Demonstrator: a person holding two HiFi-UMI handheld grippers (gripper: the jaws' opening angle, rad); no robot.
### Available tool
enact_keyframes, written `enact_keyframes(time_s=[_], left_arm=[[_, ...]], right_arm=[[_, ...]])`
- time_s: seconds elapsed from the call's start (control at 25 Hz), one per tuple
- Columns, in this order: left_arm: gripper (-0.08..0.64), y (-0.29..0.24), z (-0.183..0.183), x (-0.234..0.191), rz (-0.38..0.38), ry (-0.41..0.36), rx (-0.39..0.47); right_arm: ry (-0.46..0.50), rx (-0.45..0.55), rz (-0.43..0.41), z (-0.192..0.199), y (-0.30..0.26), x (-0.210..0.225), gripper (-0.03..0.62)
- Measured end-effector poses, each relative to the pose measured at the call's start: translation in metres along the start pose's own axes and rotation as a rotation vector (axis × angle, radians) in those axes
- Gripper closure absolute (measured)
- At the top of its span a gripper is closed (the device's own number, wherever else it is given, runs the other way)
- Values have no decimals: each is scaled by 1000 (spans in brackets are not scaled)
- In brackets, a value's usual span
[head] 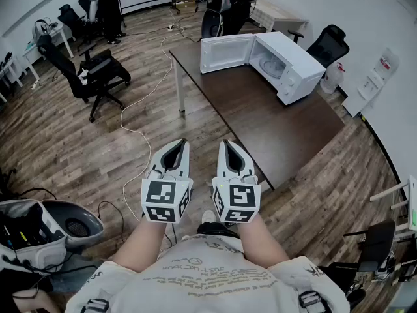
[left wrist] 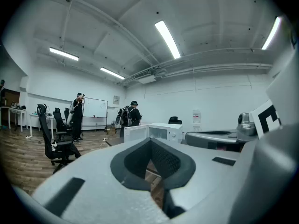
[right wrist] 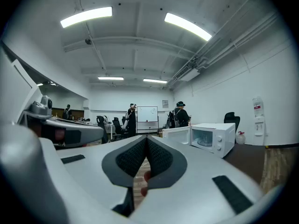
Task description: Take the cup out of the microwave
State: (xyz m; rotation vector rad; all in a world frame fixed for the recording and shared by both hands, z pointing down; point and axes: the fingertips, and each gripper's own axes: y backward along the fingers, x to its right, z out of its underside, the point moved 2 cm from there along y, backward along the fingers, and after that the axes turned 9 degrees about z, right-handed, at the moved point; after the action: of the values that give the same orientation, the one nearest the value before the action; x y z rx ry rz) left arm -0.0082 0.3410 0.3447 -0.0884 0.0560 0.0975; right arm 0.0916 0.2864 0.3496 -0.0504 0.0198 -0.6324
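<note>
A: What does the far left show?

B: A black office chair point(head: 91, 77) stands on the wooden floor. A white cable point(head: 133, 119) snakes over the boards between that chair and the bench point(head: 273, 132).

A: And the person's hands?

B: The person holds both tools low, close in front of the chest, side by side above the floor. The left tool point(head: 181, 142) points level, and its jaws are clenched tip to tip with nothing between them. Just beside it, the right tool point(head: 225, 142) points level too. Its jaws are pressed together the same way, and it is empty as well. It is near the bench's closest corner.

A: Where is the microwave?

B: The white microwave point(head: 290, 60) sits at the far end of the dark bench, well apart from both tools. Its door point(head: 225, 53) is swung wide open to the left, so the cavity faces the person.

A: Can the cup be seen?

B: Not with any certainty. A pale round shape shows inside the open cavity in the head view and the right gripper view. It is too small to tell whether that is the cup. Neither tool is touching the microwave.

A: Anything beyond it?

B: A black chair point(head: 329, 44) stands just behind the microwave, against the right wall.
</note>
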Motion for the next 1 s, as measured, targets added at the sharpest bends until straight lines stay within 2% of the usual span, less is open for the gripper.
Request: enact_keyframes(time_s=[0.28, 0.44, 1.0], left_arm=[[549, -4, 5, -4, -10, -11, -9], [549, -11, 7, -10, -11, -10, -21], [549, -101, -17, -27, 1, -54, -39]], right_arm=[[-27, 13, -9, 3, -4, 0, 584], [-11, -2, -19, 8, -13, -2, 584], [-29, 10, -14, -7, -93, 39, 584]])
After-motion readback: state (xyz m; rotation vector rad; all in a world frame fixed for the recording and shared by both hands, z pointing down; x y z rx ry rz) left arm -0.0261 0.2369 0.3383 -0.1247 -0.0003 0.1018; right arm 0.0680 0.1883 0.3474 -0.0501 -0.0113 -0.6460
